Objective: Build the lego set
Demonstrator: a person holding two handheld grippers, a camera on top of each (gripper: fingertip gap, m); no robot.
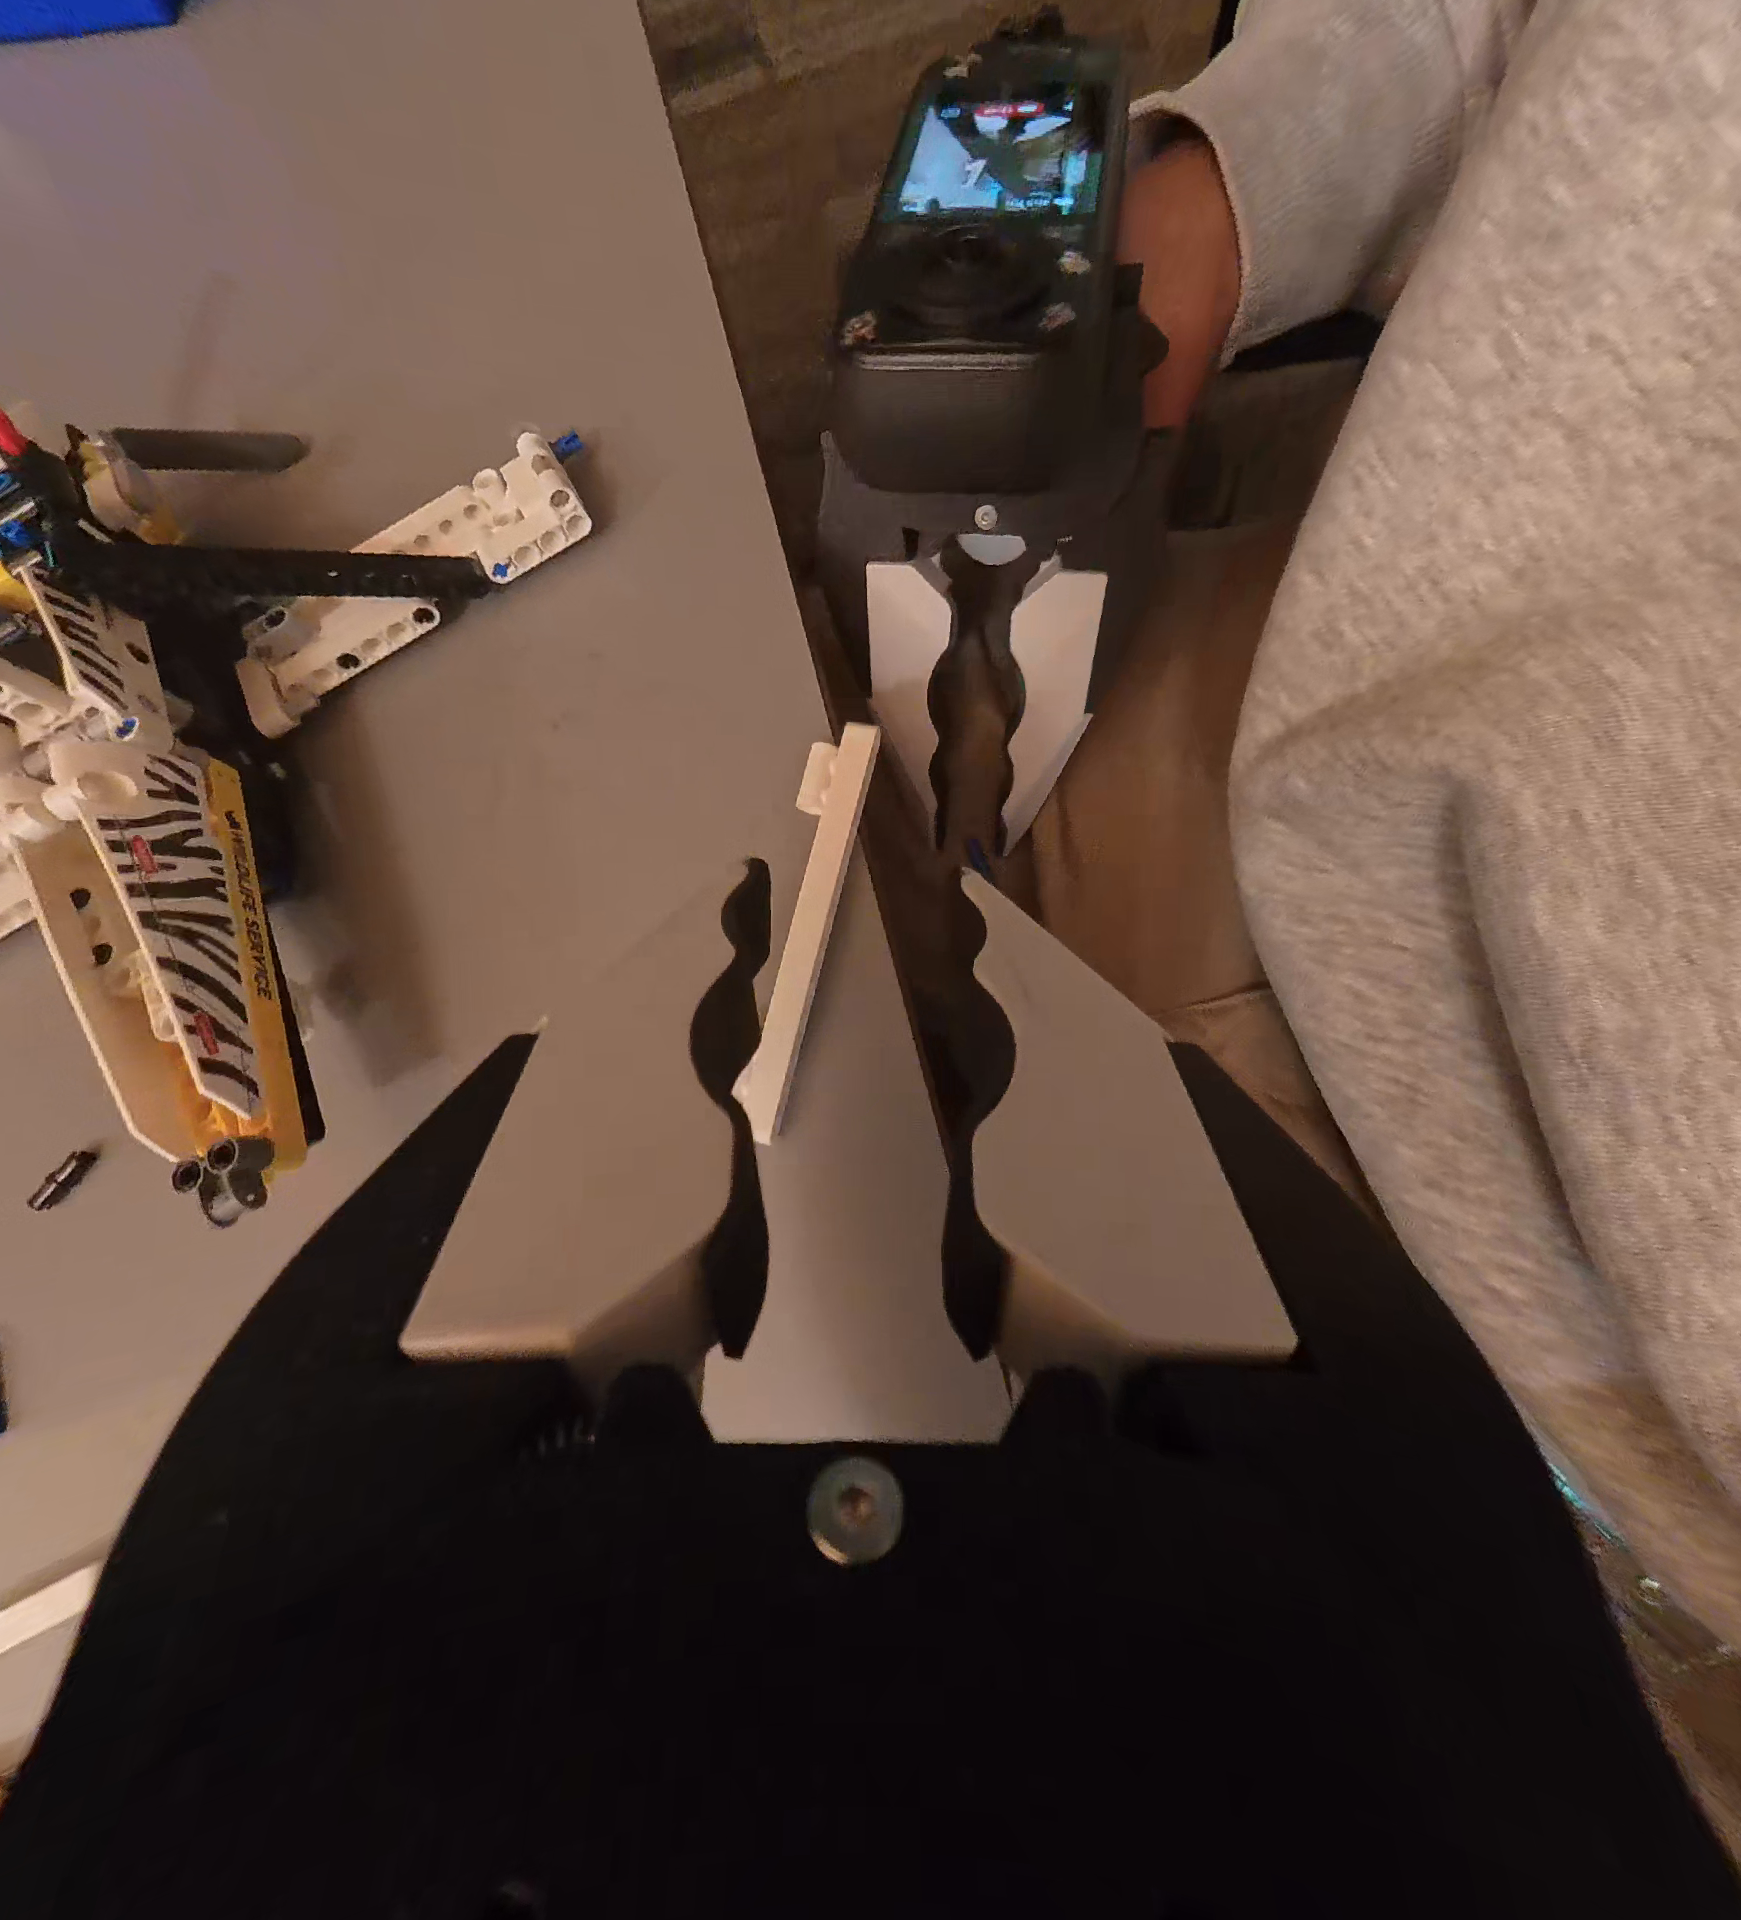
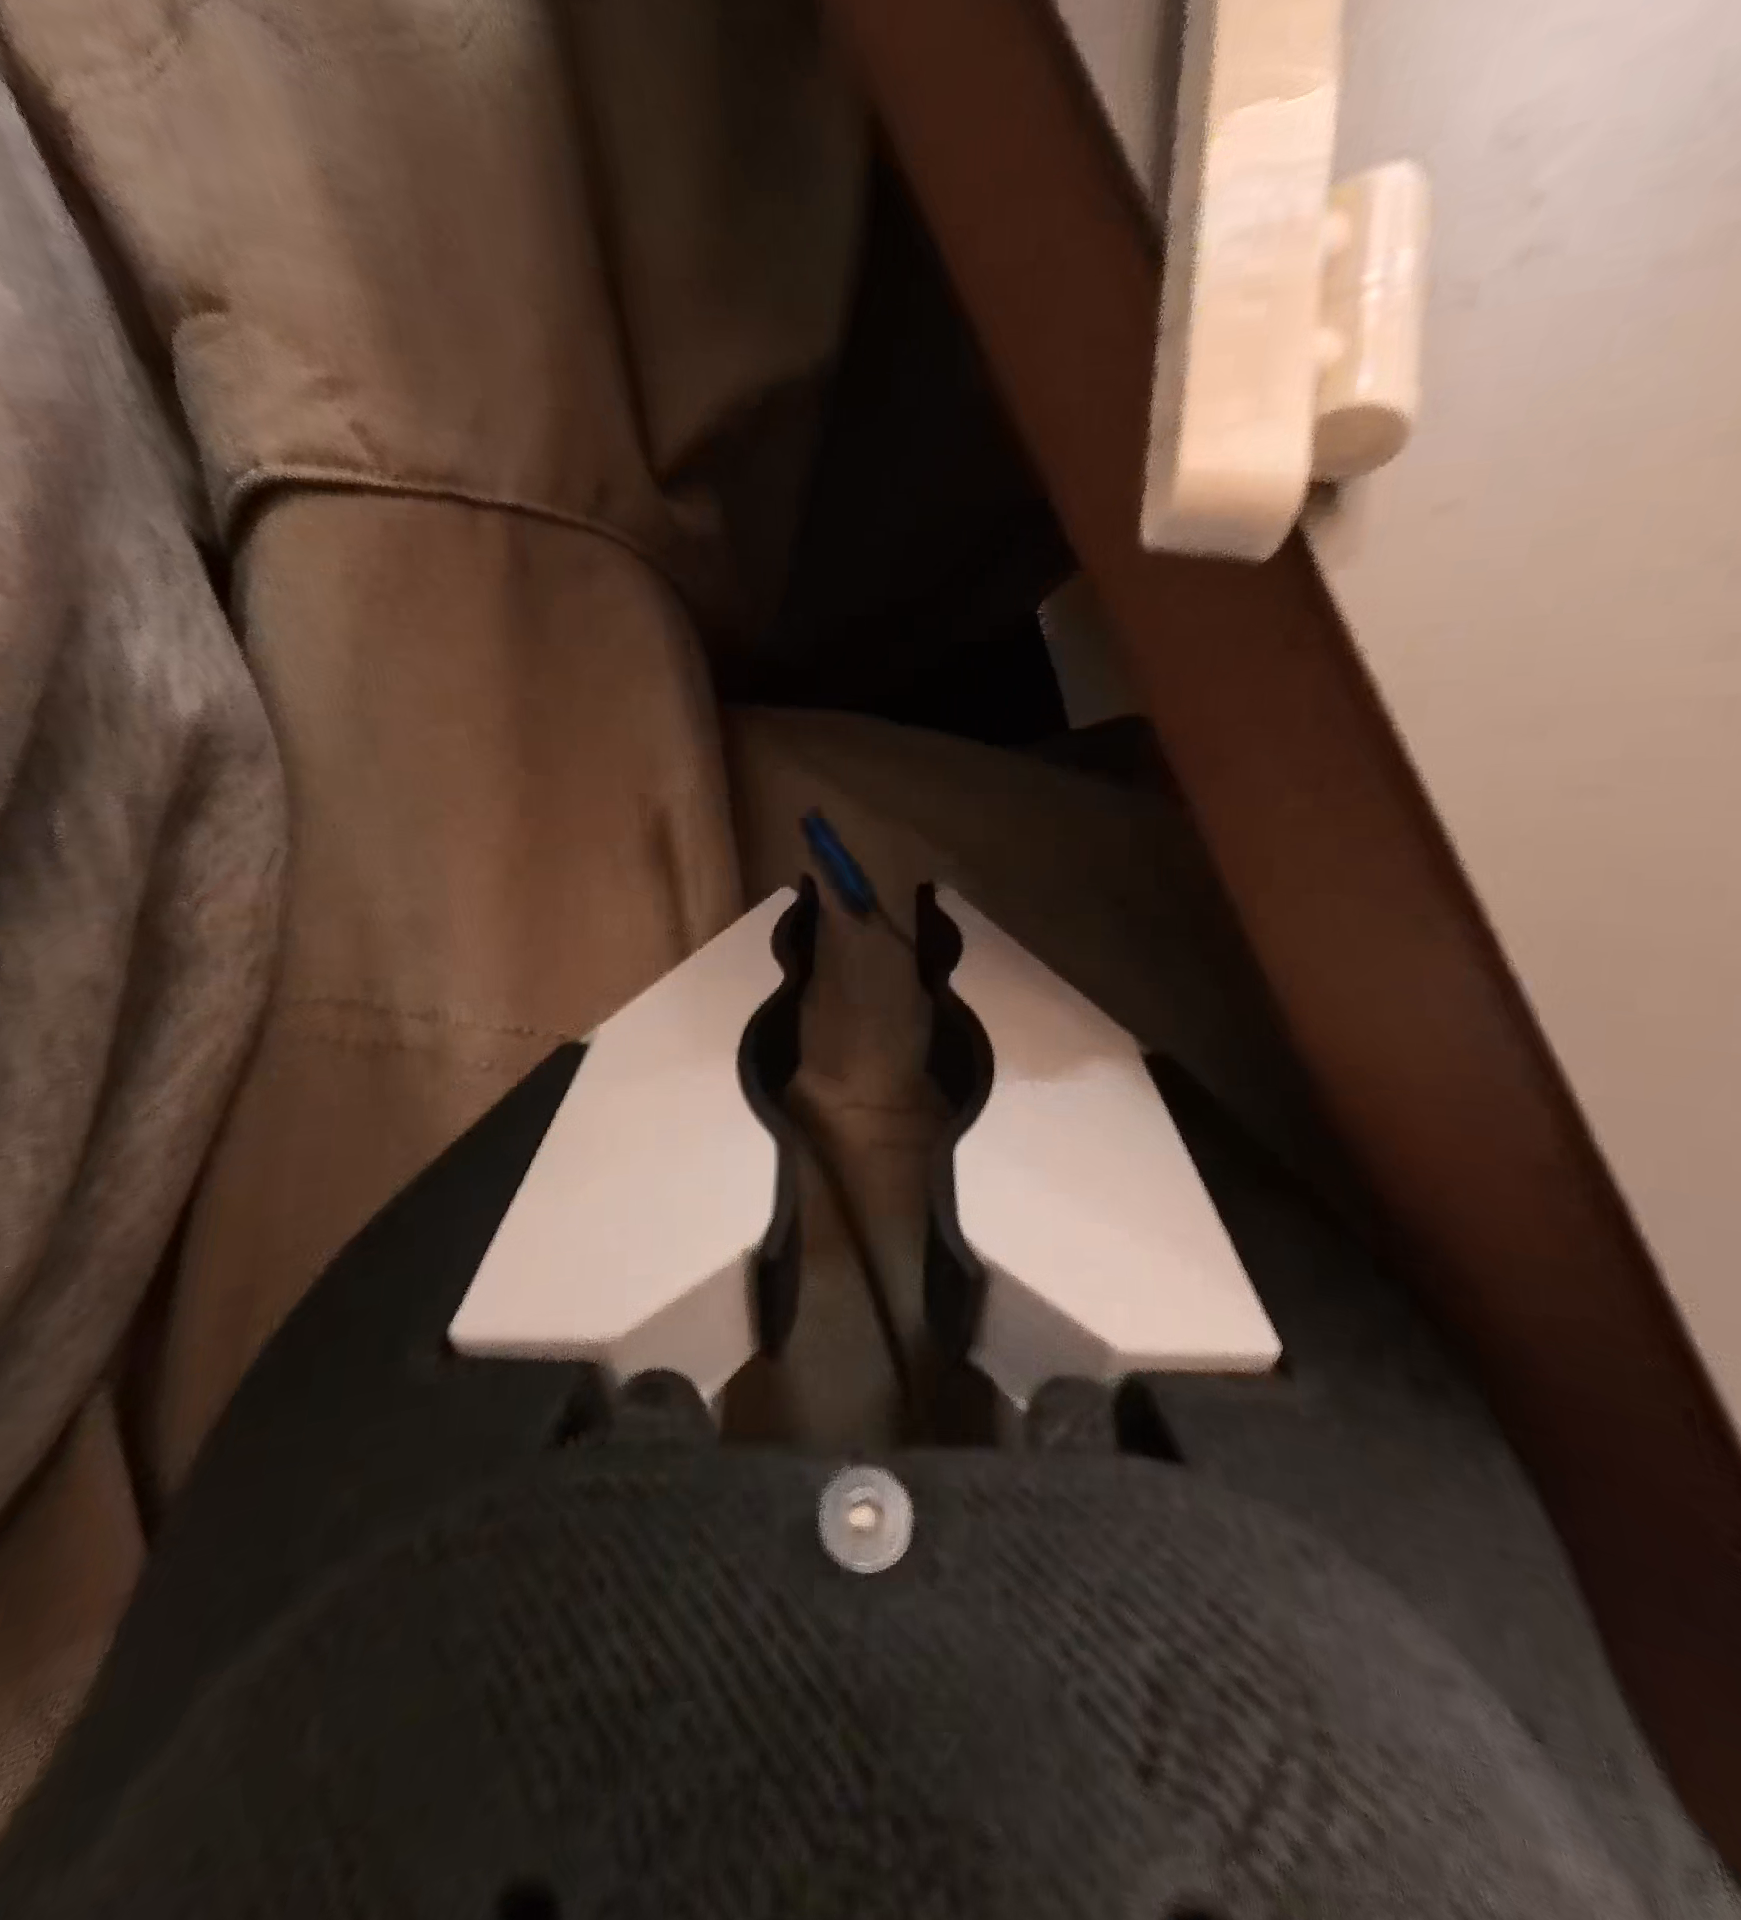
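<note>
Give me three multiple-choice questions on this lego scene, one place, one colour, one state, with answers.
1. Where is the long flat white plastic plate? A on the grey table's edge B in a box C on the floor
2. What colour is the small plastic pin at the right gripper's tips? A red B blue C yellow
3. The left gripper is: A open B shut C out of view
Answers: A, it lies along that edge; B, blue shows at the tips; A, a wide gap parts its fingers.
</note>
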